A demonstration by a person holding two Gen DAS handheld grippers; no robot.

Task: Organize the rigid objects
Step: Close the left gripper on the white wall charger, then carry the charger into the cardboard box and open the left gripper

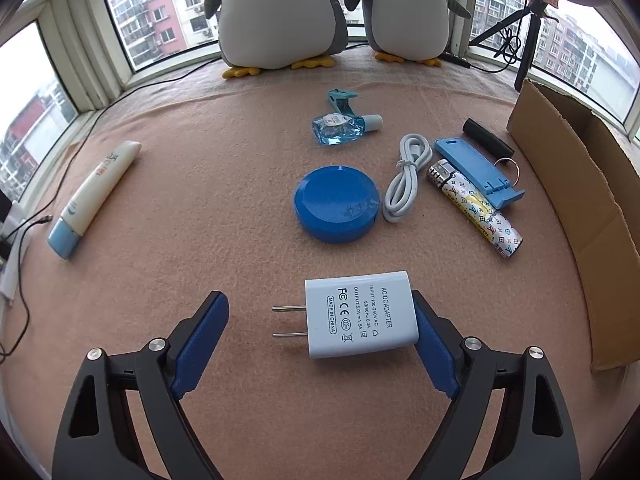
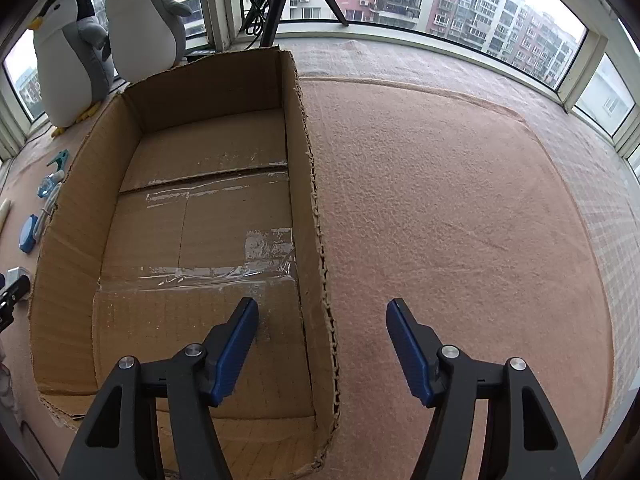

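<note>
My left gripper (image 1: 318, 308) is open around a white plug adapter (image 1: 360, 314) lying on the pink blanket; its right finger touches the adapter's end, its left finger stands apart from the prongs. Beyond lie a blue round case (image 1: 336, 204), a white coiled cable (image 1: 404, 178), a patterned lighter (image 1: 476, 210), a blue phone stand (image 1: 478, 168), a black cylinder (image 1: 486, 138), a small blue bottle (image 1: 342, 126), a teal clip (image 1: 340, 100) and a white tube (image 1: 96, 192). My right gripper (image 2: 322, 312) is open and empty above the right wall of the open cardboard box (image 2: 312, 184).
The box (image 1: 576, 184) stands right of the objects. Two plush penguins (image 1: 280, 16) sit by the window at the back. A tripod (image 1: 528, 28) and black cables (image 1: 24, 236) lie along the edges. Bare blanket (image 2: 460, 200) spreads right of the box.
</note>
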